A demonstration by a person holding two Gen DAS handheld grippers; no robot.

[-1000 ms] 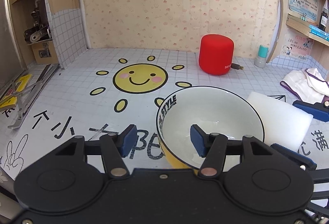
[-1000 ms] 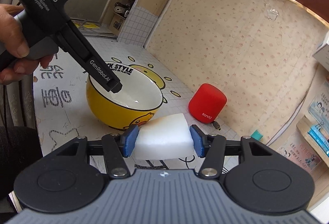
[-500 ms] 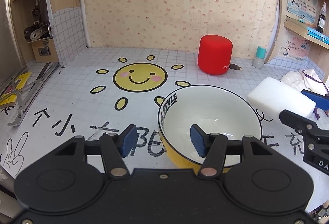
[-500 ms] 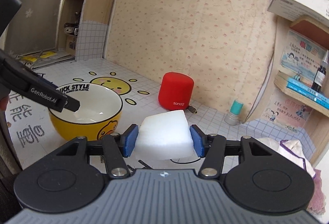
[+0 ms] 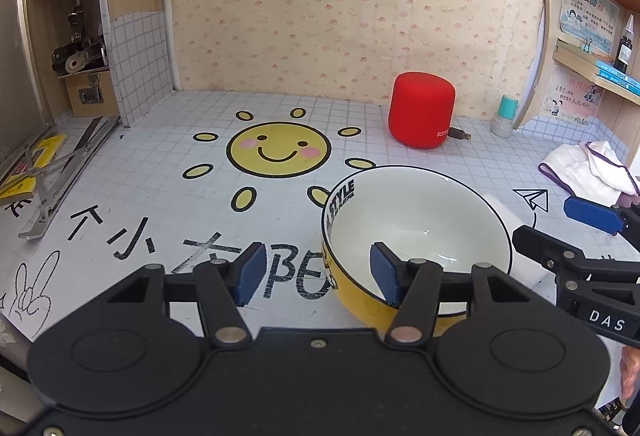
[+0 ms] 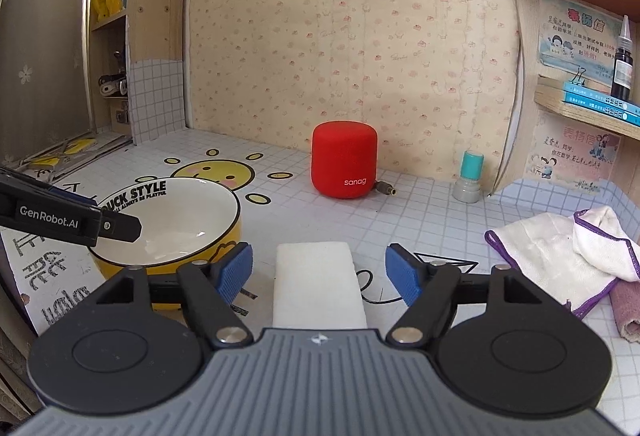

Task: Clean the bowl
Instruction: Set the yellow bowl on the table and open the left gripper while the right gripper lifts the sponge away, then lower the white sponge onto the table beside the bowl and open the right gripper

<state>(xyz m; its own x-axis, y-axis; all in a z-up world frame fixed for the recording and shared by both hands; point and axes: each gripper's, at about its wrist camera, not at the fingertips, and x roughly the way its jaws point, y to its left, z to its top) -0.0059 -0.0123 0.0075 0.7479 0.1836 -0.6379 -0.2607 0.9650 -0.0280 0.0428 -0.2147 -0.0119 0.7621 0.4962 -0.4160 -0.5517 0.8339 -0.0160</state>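
Observation:
A yellow bowl with a white inside and a black "DUCK STYLE" rim stands on the tiled table; it also shows in the right wrist view. My left gripper is open, its right finger over the bowl's near rim, its left finger outside the bowl. A white sponge block lies on the table right of the bowl. My right gripper is open, its blue pads apart on either side of the sponge without touching it. The right gripper also shows in the left wrist view.
A red cylindrical speaker with a cable stands behind the bowl. A small teal-capped bottle is at the back right. Folded white and purple cloths lie at the right. A metal stand lies at the left. Shelves flank both sides.
My right gripper swung away from the bowl, lowered the sponge to the table and opened, letting it go. The left gripper stayed open at the bowl's rim.

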